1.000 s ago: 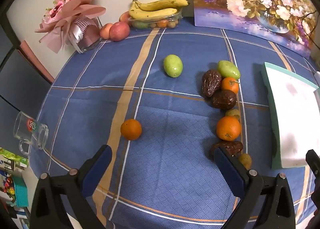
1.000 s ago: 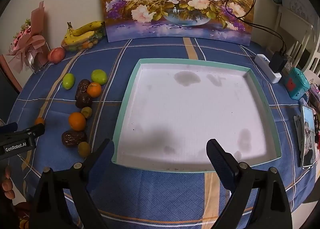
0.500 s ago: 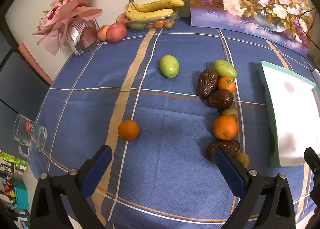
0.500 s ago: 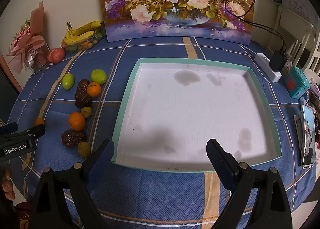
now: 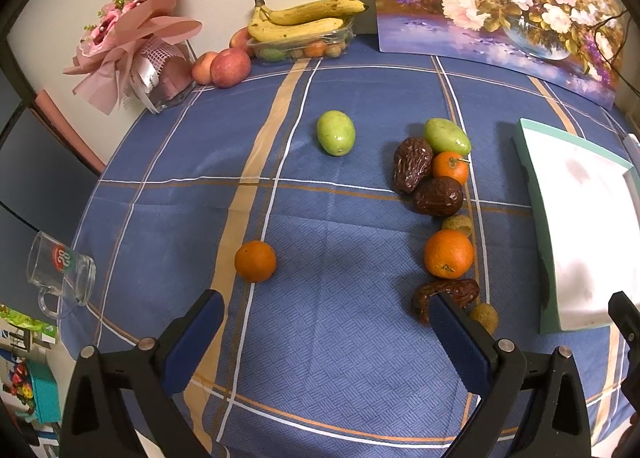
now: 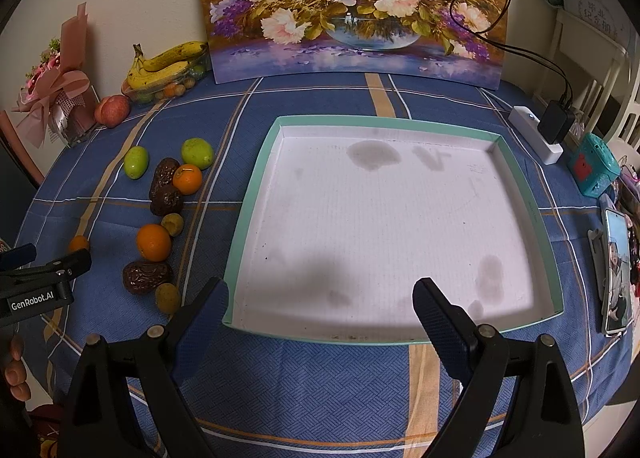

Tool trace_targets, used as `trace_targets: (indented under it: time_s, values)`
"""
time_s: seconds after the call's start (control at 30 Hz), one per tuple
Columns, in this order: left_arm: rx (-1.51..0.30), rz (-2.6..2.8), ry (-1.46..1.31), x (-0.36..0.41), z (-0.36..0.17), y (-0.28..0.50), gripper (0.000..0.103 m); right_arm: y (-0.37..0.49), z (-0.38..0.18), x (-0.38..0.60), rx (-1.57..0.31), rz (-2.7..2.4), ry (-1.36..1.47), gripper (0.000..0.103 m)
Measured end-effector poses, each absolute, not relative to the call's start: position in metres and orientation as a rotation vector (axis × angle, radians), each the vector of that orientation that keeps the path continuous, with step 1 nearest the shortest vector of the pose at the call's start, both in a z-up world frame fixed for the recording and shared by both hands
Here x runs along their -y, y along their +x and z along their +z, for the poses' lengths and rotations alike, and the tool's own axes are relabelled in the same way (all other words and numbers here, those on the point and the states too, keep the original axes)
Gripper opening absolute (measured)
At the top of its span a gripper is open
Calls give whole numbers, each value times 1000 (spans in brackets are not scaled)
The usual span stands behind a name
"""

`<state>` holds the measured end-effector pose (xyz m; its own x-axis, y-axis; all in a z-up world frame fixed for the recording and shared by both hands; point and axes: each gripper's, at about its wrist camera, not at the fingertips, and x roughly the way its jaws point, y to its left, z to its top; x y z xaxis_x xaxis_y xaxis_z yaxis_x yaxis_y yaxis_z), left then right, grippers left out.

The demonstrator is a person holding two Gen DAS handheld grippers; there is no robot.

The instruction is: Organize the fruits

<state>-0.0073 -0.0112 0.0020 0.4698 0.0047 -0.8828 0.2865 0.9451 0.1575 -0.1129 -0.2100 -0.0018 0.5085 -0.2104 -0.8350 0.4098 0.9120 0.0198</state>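
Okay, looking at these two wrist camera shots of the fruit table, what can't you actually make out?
- Dark date, left wrist view: its near end is covered by the left gripper finger.
- Tray, left wrist view: cut off by the right edge.
- Small fruits in the clear tub under the bananas, right wrist view: too small to identify.
- Phone, right wrist view: distorted at the rim.

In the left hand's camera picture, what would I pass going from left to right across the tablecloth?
Glass mug → lone orange → lone green fruit → big orange → teal tray.
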Motion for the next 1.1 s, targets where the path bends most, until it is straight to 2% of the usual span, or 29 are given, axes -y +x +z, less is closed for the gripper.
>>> trace_targets:
  time_s: [1.1]
  values:
    - [-1071, -174, 303, 12, 2, -7, 103, -114, -4, 209, -972, -376, 228, 94]
